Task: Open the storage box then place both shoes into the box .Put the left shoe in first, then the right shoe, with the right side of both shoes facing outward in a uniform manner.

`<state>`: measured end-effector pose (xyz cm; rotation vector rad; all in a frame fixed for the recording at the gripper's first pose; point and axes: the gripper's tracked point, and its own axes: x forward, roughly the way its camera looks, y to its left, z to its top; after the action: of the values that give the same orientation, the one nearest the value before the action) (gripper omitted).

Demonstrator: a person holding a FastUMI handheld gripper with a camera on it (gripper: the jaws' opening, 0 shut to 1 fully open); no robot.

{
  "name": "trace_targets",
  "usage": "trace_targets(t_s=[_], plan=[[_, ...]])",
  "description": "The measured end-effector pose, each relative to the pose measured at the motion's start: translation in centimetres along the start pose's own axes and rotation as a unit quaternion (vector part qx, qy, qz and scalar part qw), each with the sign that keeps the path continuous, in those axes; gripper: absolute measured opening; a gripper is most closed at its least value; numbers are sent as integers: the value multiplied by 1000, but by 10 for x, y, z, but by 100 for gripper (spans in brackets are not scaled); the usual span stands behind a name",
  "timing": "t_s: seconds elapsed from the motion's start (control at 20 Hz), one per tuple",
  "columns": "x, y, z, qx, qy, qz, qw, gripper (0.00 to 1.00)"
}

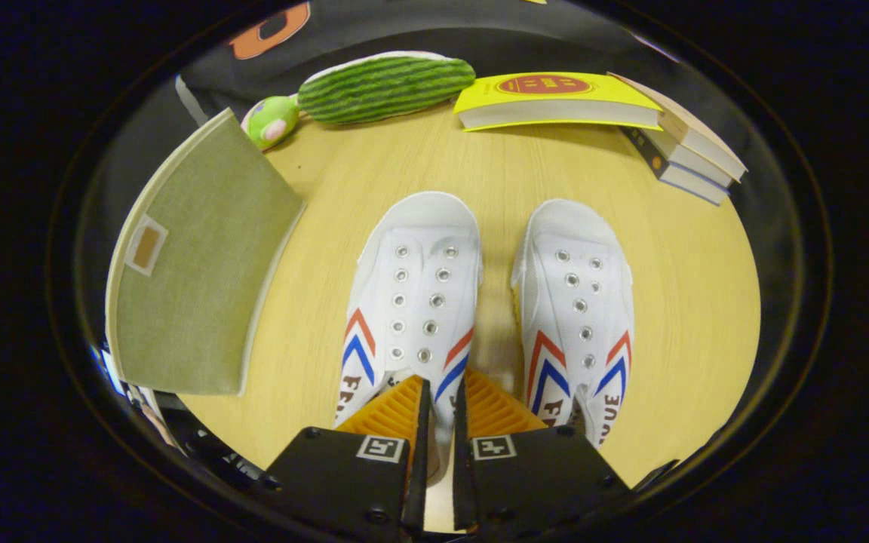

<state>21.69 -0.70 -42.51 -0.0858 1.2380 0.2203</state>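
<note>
Gripper (440, 392) fingers nearly closed on the inner collar wall of the left shoe (412, 302), apparently pinching it; contact partly hidden. Right shoe (578, 309) just beside. Storage box (193, 279) lies left, lid seemingly on. Judged step: picking left shoe; next needs lift toward box.

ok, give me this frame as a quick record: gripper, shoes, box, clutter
gripper: gripper fingers nearly closed on the inner side wall of the left shoe
right shoe: right shoe beside it, toes pointing away, untouched
box: storage box beside the left shoe, lid shut
surface: wooden table
clutter: plush watermelon slice, small green plush, yellow book, book stack beyond the shoes
</note>
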Motion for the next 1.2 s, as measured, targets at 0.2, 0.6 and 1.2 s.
trace_targets(t_s=[0.2,0.6,1.2], plan=[[-3,2,-3,36,-25,59,997,6],[-54,22,-10,53,-60,102,992,6],[-186,135,37,60,-160,148,974,6]])
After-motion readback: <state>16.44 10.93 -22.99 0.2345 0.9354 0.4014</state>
